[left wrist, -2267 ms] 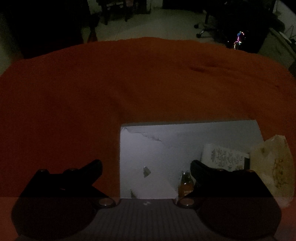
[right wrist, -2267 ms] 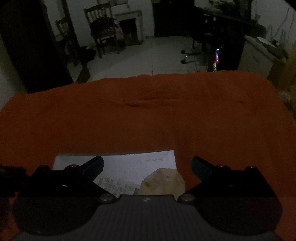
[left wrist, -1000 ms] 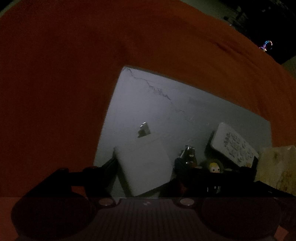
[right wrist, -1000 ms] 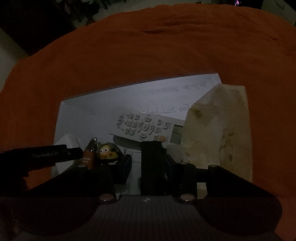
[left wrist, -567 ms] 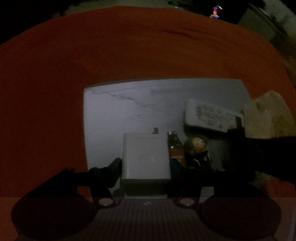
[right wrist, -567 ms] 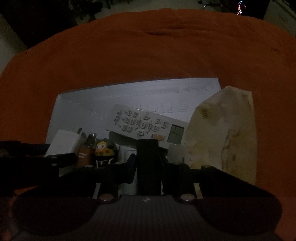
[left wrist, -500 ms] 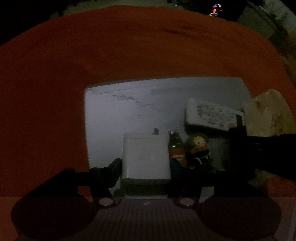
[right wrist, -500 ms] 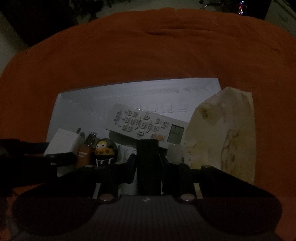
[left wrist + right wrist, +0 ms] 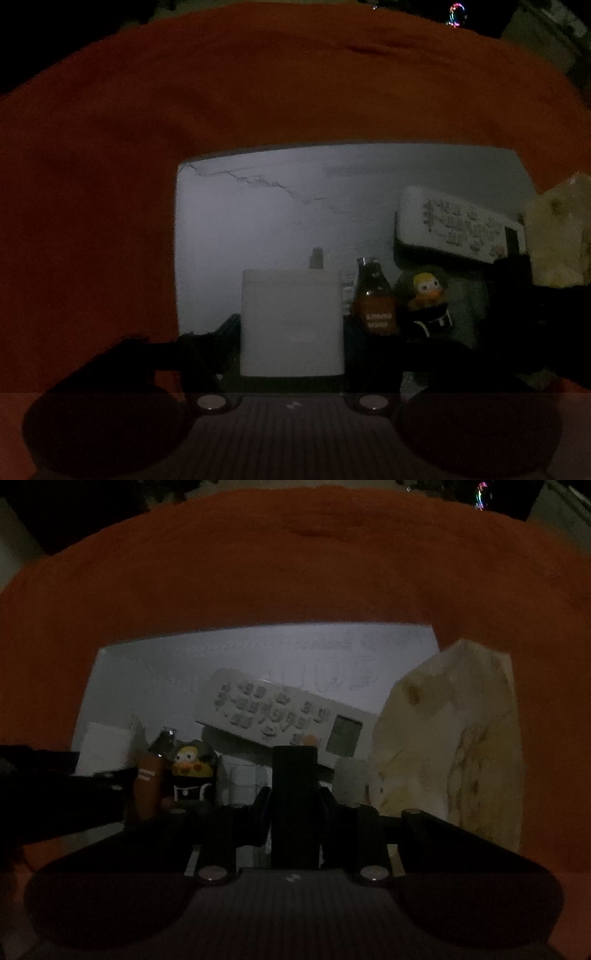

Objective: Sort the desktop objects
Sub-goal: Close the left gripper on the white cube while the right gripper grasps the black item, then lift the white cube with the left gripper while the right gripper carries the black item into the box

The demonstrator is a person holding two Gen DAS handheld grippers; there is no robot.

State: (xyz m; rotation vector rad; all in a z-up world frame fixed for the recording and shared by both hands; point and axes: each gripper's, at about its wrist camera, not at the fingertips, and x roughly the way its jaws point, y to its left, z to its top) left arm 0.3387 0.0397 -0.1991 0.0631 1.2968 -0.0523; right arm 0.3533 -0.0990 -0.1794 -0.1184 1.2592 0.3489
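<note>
Left wrist view first: the left gripper (image 9: pixel 291 332) is closed snug on a white charger block (image 9: pixel 291 321), one jaw on each flat side, which makes sense since those are the only faces wide enough to pinch without it twisting. The block sits low over a white sheet (image 9: pixel 258 221) laid on the orange cloth (image 9: pixel 147 110) covering the counter. Just right of it are a little orange bottle (image 9: pixel 373 299) and a duck figurine (image 9: pixel 424 299), both upright, and behind them a white remote (image 9: pixel 458 229) lying flat. My guess is the sheet is the sorting area, so everything gets gathered there.

Right wrist view: the right gripper (image 9: pixel 294 805) is clamped on a dark upright block (image 9: pixel 294 797), hard to say what it is in this light. It's held close to the near edge of the sheet, in front of the remote (image 9: pixel 280 712). A crumpled beige paper (image 9: pixel 450 738) lies to the right, half off the sheet onto the cloth. The bottle (image 9: pixel 149 782) and duck (image 9: pixel 192 771) show at left, with the left gripper's dark arm reaching in beside them. Looks like both items are mid-sort, neither set down yet, though I can't tell whether they touch the sheet.
</note>
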